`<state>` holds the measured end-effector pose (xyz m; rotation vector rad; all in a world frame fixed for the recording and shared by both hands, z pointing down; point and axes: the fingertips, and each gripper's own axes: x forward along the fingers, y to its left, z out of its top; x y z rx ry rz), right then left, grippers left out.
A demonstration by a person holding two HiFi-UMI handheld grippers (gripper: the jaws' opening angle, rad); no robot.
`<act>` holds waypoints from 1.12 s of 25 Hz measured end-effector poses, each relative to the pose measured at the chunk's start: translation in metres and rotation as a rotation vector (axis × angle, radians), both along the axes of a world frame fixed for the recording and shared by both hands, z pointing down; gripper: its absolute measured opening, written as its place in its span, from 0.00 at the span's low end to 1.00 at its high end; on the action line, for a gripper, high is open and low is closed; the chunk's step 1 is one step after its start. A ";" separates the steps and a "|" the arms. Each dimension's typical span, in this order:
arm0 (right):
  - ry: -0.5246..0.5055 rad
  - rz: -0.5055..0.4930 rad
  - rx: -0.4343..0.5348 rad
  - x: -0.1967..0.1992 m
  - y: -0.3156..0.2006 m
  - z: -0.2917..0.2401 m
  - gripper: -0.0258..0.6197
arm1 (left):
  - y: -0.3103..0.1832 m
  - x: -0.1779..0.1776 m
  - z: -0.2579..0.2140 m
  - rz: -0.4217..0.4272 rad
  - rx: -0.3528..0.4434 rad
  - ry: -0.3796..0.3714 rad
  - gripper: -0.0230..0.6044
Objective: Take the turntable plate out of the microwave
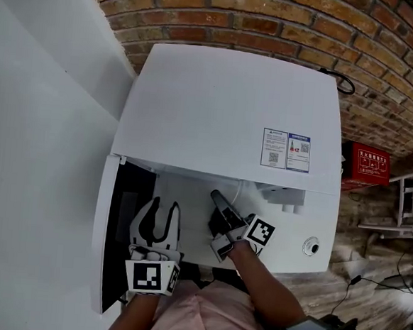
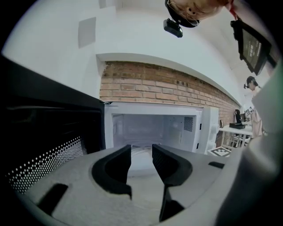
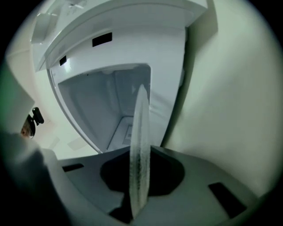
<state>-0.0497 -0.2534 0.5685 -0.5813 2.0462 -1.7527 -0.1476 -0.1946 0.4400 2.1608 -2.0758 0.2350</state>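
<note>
Microwave (image 1: pixel 225 105) stands against the brick wall (image 1: pixel 275 17). Its door (image 1: pixel 120 225) is swung fully open to the left and the cavity is exposed.

Right gripper (image 1: pixel 218 199) is rolled onto its side, pointing roughly level at the cavity mouth. Its jaws are clenched on the rim of the turntable plate (image 3: pixel 140 128). The right gripper view shows the glass edge-on, running straight out from between the jaws toward the opening. The plate sits at the cavity mouth, held by its near edge. Can't tell how much of it is still inside, or whether it touches the cavity floor.

Left gripper (image 1: pixel 166 204) is just beside the right one, in front of the open door's inner face. It points slightly down toward the cavity. Its jaws are released, partly apart, with nothing between them. The left gripper view looks through that gap straight into the white cavity, with the door's dark perforated panel (image 2: pixel 44 163) off to the left.

A label sticker (image 1: pixel 286 149) is on the microwave's top, near its front right. A red box (image 1: pixel 366 166) sits against the wall to the right, well apart from both grippers.
</note>
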 end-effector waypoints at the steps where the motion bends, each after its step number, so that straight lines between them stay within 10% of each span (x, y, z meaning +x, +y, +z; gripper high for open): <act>1: -0.003 -0.004 -0.013 0.000 0.001 0.000 0.09 | 0.001 0.000 -0.001 -0.001 0.000 -0.002 0.28; 20: -0.079 -0.083 -0.045 0.049 0.076 -0.055 0.09 | 0.099 0.025 -0.018 -0.120 0.018 0.025 0.28; 28: -0.174 -0.057 -0.011 0.056 0.118 -0.106 0.09 | 0.125 0.024 -0.016 -0.015 0.052 0.275 0.52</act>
